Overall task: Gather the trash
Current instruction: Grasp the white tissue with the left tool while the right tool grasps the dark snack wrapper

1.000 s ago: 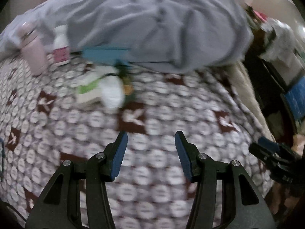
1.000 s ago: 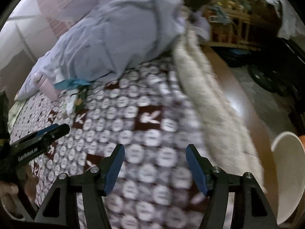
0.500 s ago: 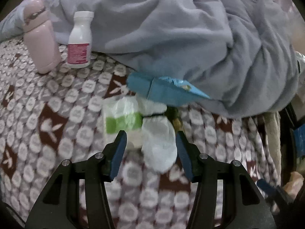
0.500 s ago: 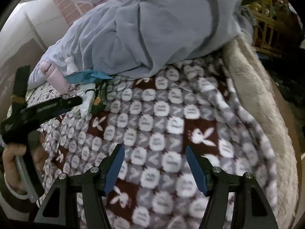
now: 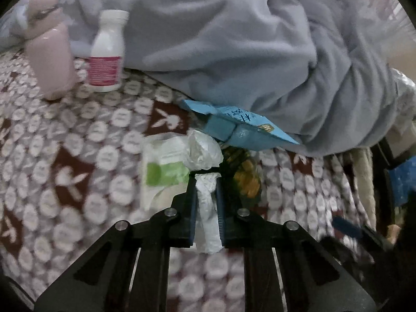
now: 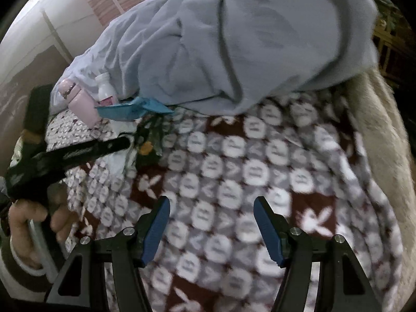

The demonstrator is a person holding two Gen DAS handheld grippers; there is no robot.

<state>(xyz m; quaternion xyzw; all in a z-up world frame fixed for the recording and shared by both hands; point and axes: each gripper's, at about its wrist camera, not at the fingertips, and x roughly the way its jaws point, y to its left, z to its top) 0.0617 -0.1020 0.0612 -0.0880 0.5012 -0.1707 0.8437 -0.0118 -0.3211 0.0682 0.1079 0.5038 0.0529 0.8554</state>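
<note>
My left gripper (image 5: 205,179) has its jaws closing tight on a crumpled white tissue (image 5: 208,223), and both pads press it. Around it on the patterned bedspread (image 5: 78,156) lie a white and green pack (image 5: 163,166), a dark wrapper with yellow print (image 5: 244,176) and a blue packet (image 5: 241,130). Over bare bedspread to the right, my right gripper (image 6: 212,202) stands open with nothing between its fingers. In the right wrist view the left gripper (image 6: 124,140) reaches into the trash pile from the left, held by a person's hand (image 6: 28,215).
A grey blanket (image 5: 234,39) is heaped behind the trash. A white bottle with a pink label (image 5: 106,52) and a pink bottle (image 5: 49,57) stand at its left edge. A cream fluffy blanket (image 6: 384,130) borders the bed on the right.
The left gripper moved forward over the trash and closed on the white tissue. The right gripper moved across the bedspread and stayed open.
</note>
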